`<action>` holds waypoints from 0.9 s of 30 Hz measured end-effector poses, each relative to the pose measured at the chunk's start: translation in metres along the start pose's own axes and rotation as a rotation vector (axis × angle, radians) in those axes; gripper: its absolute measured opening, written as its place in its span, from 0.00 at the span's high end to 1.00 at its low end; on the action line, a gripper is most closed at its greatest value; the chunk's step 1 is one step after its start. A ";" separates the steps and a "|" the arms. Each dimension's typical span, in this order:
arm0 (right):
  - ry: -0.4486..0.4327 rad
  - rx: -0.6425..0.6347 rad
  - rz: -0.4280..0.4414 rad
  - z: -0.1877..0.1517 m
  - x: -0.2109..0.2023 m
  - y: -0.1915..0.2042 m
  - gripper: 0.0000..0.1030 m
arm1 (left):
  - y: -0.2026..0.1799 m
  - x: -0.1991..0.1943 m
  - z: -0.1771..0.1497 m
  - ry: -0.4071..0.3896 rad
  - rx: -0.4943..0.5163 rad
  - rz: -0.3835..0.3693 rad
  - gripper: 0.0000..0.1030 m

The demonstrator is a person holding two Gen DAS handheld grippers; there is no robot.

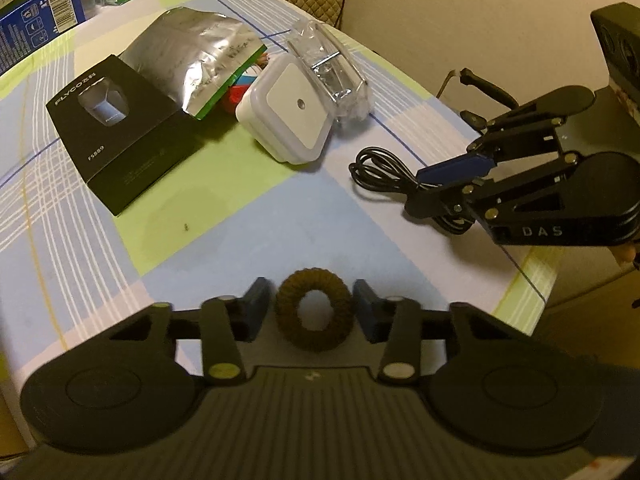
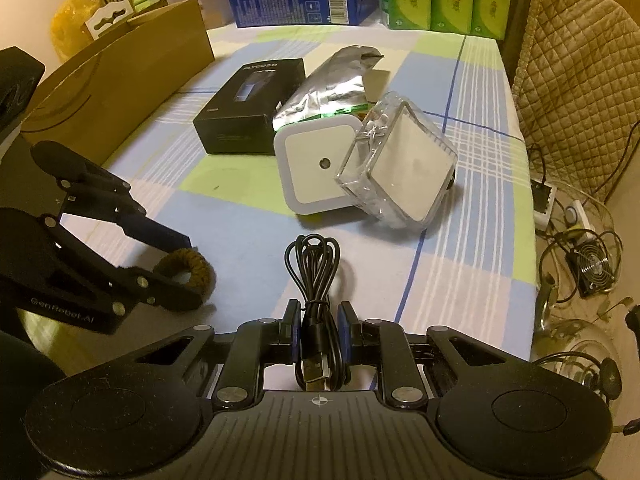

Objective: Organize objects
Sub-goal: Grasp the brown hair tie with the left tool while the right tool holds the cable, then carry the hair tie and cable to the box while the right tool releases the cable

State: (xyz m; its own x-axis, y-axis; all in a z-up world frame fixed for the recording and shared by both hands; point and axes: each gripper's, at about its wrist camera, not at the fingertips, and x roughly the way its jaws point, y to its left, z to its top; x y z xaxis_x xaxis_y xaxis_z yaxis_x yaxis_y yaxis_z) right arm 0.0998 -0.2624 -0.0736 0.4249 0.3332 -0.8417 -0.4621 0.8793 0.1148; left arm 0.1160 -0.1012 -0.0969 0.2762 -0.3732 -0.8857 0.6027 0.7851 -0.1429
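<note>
The brown hair tie point(image 1: 315, 314) lies flat on the counter point(image 1: 248, 232) between the fingers of the left tool point(image 1: 311, 308). That tool stands partly open, one blue pad on each side of the ring; whether the pads touch it cannot be told. The right wrist view shows the same hair tie point(image 2: 186, 276) between the left tool's fingers point(image 2: 182, 268).

The coiled black USB cable point(image 2: 318, 280) sits in the right tool point(image 2: 319, 328), whose pads are drawn in close against the bundle on both sides, the plug end pointing back toward the camera. From the left wrist view the right tool point(image 1: 436, 188) reaches in from the right with the cable point(image 1: 384, 176) at its tips, close to the counter's right edge.

Ahead of the left tool lies an open stretch of checked cloth. Beyond it stand the black FLYCO shaver box point(image 1: 124, 140), a silver foil pouch point(image 1: 200, 68) leaning on it, a white square night light point(image 1: 290, 114) and a clear plastic case point(image 1: 336, 72) touching the light.

Ahead of the right tool, the night light point(image 2: 316, 168) and clear case point(image 2: 400, 172) are nearest, the shaver box point(image 2: 252, 108) and pouch point(image 2: 336, 88) behind. A cardboard box point(image 2: 120, 84) borders the counter to the left; a quilted chair point(image 2: 576, 80) stands off its right edge. Cartons point(image 2: 304, 4) line the far end.
</note>
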 end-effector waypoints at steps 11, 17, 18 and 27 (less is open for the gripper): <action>-0.014 0.063 0.008 0.003 -0.005 0.009 0.85 | 0.024 -0.022 -0.005 -0.045 -0.192 0.086 0.86; -0.041 0.057 -0.005 0.011 -0.021 0.022 0.85 | 0.030 -0.046 -0.005 -0.085 -0.255 0.130 0.86; -0.046 0.052 -0.009 0.012 -0.025 0.024 0.85 | 0.031 -0.050 -0.005 -0.092 -0.258 0.134 0.86; -0.125 0.001 -0.020 0.032 -0.065 0.053 0.85 | 0.028 -0.098 0.002 -0.176 -0.272 0.159 0.86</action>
State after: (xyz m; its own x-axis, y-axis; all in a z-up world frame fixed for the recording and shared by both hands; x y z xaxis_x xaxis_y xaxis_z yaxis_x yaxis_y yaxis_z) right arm 0.0725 -0.2261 0.0043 0.5280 0.3555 -0.7713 -0.4516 0.8866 0.0995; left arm 0.1071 -0.0439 -0.0129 0.4893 -0.2964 -0.8202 0.3267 0.9343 -0.1428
